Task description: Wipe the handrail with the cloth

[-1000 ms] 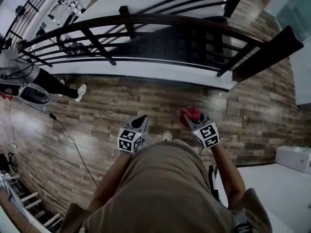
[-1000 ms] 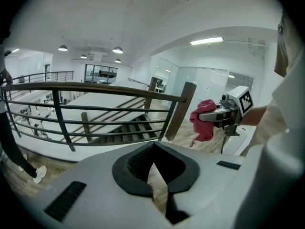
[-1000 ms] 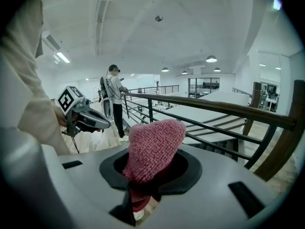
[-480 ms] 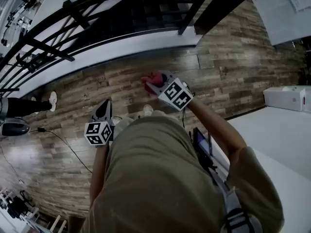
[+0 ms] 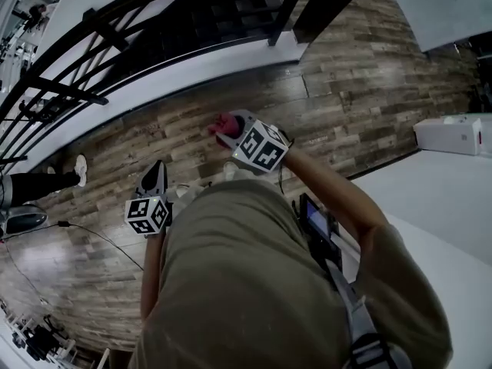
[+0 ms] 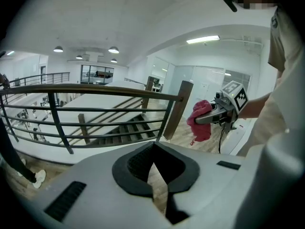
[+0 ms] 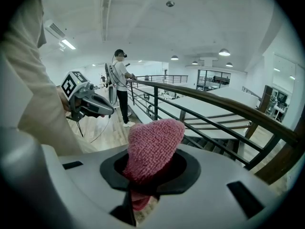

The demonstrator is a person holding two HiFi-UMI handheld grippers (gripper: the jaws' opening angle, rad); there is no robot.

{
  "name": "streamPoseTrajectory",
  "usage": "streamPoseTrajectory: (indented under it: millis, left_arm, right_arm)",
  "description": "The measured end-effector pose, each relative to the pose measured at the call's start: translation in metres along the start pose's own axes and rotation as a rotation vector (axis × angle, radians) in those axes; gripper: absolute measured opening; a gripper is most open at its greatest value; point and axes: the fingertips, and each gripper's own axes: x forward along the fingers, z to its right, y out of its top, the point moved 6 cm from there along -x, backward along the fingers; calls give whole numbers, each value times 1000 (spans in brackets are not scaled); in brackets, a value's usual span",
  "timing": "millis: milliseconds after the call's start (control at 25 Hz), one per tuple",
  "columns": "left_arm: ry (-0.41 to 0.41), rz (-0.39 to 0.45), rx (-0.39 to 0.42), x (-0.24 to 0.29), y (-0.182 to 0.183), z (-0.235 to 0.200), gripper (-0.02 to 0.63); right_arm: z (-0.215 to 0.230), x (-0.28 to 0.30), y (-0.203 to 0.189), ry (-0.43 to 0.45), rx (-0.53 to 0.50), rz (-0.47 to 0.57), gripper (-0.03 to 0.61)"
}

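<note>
The dark wooden handrail (image 5: pixel 115 11) tops a black metal railing along the stairwell, across a strip of plank floor from me. In the right gripper view the handrail (image 7: pixel 217 102) runs off to the right beyond the jaws. A pink cloth (image 5: pixel 222 124) is bunched in my right gripper (image 5: pixel 224 131), which is shut on it; the cloth (image 7: pixel 152 148) bulges up out of the jaws. My left gripper (image 5: pixel 156 172) hangs lower and to the left, shut with nothing in it (image 6: pixel 153 168). Both grippers are short of the rail.
Stairs (image 5: pixel 201 31) drop away behind the railing, and a thick end post (image 6: pixel 177 109) closes it at the right. Another person (image 7: pixel 120 87) stands at the rail farther along. A cable (image 5: pixel 96 239) trails on the floor at left; a white box (image 5: pixel 451 134) sits at right.
The head view has swung, so the railing now lies at the upper left. My right gripper with the cloth has lifted and turned a little; the left gripper has kept still.
</note>
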Motion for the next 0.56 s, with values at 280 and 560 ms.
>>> streamPoseTrajectory:
  millis: [280,560]
  left_arm:
    - [-19,4,6,3,-1,5,15]
    - [-25,-1,9,2,-1,7,15]
  right_arm:
    - [2,-4,-24,10,1,-58,91]
    - [-1,-13,-66,35,56,-95,87]
